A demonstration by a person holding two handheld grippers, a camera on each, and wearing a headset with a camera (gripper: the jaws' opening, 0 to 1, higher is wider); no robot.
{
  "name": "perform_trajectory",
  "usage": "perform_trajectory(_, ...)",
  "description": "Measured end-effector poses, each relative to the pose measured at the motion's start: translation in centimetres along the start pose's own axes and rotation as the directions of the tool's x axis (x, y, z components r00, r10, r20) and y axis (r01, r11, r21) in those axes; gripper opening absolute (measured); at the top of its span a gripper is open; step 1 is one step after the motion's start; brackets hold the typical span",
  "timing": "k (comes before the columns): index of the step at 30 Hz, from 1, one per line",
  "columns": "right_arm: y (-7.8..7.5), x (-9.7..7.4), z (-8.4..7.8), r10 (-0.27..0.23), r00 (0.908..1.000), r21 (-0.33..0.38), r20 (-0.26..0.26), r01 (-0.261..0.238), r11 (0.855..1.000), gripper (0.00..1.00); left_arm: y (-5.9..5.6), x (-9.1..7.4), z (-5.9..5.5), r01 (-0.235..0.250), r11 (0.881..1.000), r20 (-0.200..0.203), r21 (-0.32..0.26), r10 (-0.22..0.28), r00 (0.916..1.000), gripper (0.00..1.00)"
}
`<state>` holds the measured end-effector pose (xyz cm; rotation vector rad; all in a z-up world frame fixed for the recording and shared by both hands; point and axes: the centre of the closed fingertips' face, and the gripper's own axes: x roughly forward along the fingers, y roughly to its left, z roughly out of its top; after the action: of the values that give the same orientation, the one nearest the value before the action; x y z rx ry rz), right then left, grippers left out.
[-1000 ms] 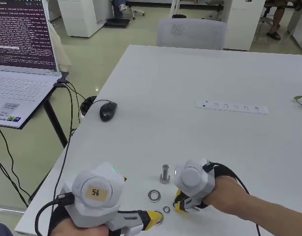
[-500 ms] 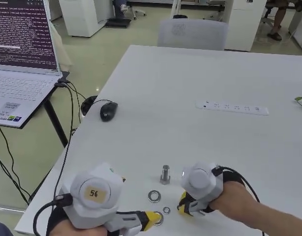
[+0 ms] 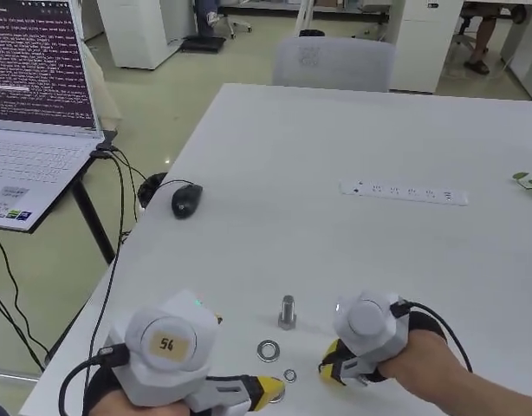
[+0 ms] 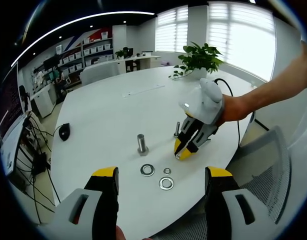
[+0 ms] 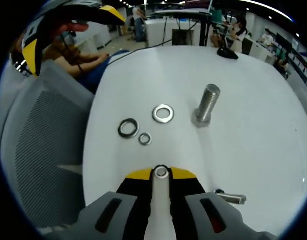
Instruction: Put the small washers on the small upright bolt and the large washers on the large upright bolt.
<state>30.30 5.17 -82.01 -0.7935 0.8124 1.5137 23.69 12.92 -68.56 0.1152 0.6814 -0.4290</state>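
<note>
Both hands low at the near edge of the white table (image 3: 353, 147), turned in toward each other. Left hand at the near left, left tongs (image 4: 162, 174) roughly level and aimed across at the right tongs (image 3: 328, 371); spread wide, yellow tips well apart, gripping nothing. Right forearm in from the near right corner, right tongs tilted down toward the tabletop; pinched almost fully together on a small silver washer (image 5: 161, 172) caught at the yellow tips. Large silver hex-head bolt (image 3: 287, 312) upright on its head, a little in from the near edge, between the two hands. Thin small silver bolt (image 4: 177, 129) upright just beside the right tongs, on the side away from the left tongs. Flat on the table between the large bolt and the near edge: a large silver washer (image 5: 163, 113) near the bolt's foot, a second large silver washer (image 5: 128, 127) closer to the edge, and a loose small silver washer (image 5: 145, 138) just beside that second one.
</note>
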Motion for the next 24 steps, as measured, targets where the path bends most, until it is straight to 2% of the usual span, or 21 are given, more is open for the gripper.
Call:
perform_trajectory(4, 0.05, 0.18, -0.28, 0.004, 0.9999, -0.002, -0.010, -0.004, 1.000, 0.14, -0.13, 0.02, 0.02, 0.002, 1.000, -0.001, 0.001, -0.002, 1.0000, 0.70)
perform_trajectory(7, 0.05, 0.13, -0.48, 0.006, 0.9995, -0.032, -0.031, -0.007, 0.999, 0.14, -0.10, -0.01, -0.02, 0.001, 1.000, -0.001, 0.001, -0.001, 1.0000, 0.70)
perform_trajectory(9, -0.01, 0.02, -0.73, 0.000, 0.9981, -0.086, -0.061, -0.005, 0.996, 0.16, -0.08, -0.06, -0.09, 0.000, 1.000, -0.001, -0.002, 0.000, 1.0000, 0.70)
perform_trajectory(12, 0.21, 0.05, -0.73, 0.008, 0.9972, -0.101, -0.074, -0.016, 0.995, 0.18, -0.08, -0.05, -0.16, 0.000, 1.000, -0.002, -0.003, 0.000, 1.0000, 0.70)
perform_trajectory(14, 0.25, 0.06, -0.81, 0.004, 0.9958, -0.143, -0.091, -0.017, 0.990, 0.18, -0.16, -0.04, -0.21, 0.001, 1.000, -0.003, -0.003, -0.001, 1.0000, 0.70)
perform_trajectory(22, 0.26, -0.04, -0.92, 0.005, 0.9916, -0.187, -0.129, -0.029, 0.982, 0.14, -0.13, -0.13, -0.24, -0.003, 1.000, -0.004, 0.001, 0.003, 1.0000, 0.70)
perform_trajectory(24, 0.20, -0.12, -0.92, 0.004, 0.9925, -0.172, -0.122, -0.025, 0.985, 0.14, -0.06, -0.22, -0.22, -0.005, 1.000, -0.003, 0.000, 0.005, 1.0000, 0.70)
